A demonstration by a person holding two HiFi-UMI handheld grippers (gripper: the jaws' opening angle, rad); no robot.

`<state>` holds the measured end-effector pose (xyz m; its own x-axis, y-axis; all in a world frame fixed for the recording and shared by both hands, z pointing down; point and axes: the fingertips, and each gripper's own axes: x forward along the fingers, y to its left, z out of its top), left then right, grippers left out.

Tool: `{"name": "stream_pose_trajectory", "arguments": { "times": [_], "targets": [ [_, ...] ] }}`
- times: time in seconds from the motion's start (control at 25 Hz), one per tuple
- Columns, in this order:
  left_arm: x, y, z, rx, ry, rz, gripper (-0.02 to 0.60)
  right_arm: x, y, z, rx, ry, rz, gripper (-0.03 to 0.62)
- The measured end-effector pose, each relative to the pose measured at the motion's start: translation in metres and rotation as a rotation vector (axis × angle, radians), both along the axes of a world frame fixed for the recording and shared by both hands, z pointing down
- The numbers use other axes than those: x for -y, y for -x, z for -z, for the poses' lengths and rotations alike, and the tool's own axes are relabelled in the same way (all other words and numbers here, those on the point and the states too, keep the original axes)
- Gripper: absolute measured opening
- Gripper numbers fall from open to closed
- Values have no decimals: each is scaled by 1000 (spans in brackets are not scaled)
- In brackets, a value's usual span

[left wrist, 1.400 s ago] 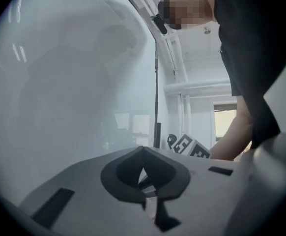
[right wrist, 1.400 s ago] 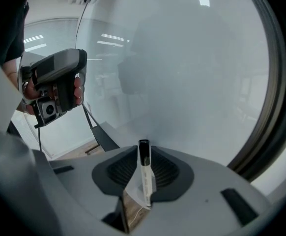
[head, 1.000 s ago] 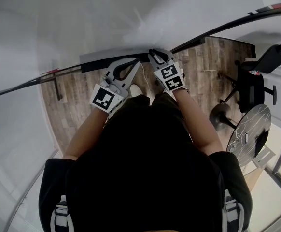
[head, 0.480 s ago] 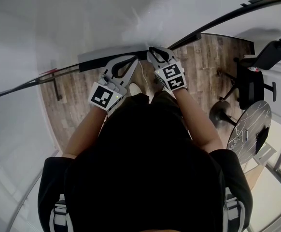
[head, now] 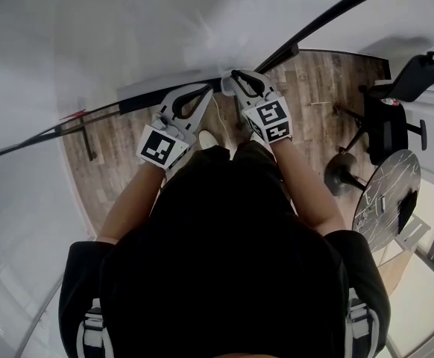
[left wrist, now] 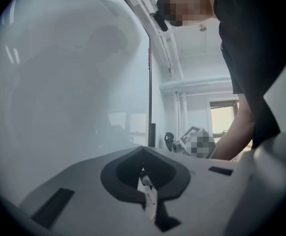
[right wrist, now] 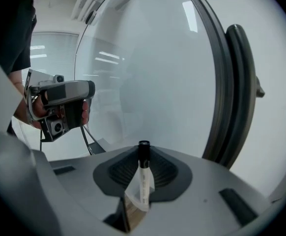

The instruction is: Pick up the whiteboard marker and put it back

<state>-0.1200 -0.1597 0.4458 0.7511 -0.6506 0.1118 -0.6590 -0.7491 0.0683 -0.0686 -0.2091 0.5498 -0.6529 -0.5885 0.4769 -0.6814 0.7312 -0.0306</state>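
Clearly, right tongs (right wrist: 143,152) clench the black-capped whiteboard marker (right wrist: 143,182); left tongs (left wrist: 143,154) are pressed together.

Bright, even indoor light, no hard shadows. The whiteboard (right wrist: 157,73) looks hazy and washed out, streaked with pale reflections. Fisheye bends its frame (right wrist: 239,97), and both gripper views darken towards the corners. The marker (left wrist: 148,195) is blurred.
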Motion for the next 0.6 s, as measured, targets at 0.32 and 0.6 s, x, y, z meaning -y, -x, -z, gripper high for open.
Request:
{"name": "stream_pose_trajectory", "arguments": {
  "times": [0.32, 0.6],
  "targets": [
    [1, -5, 5, -4, -20, -6, 3, -4, -2, 30, 70, -36, 16, 64],
    [4, -11, 12, -9, -31, 24, 3, -8, -9, 60, 123, -66, 52, 64]
  ]
}}
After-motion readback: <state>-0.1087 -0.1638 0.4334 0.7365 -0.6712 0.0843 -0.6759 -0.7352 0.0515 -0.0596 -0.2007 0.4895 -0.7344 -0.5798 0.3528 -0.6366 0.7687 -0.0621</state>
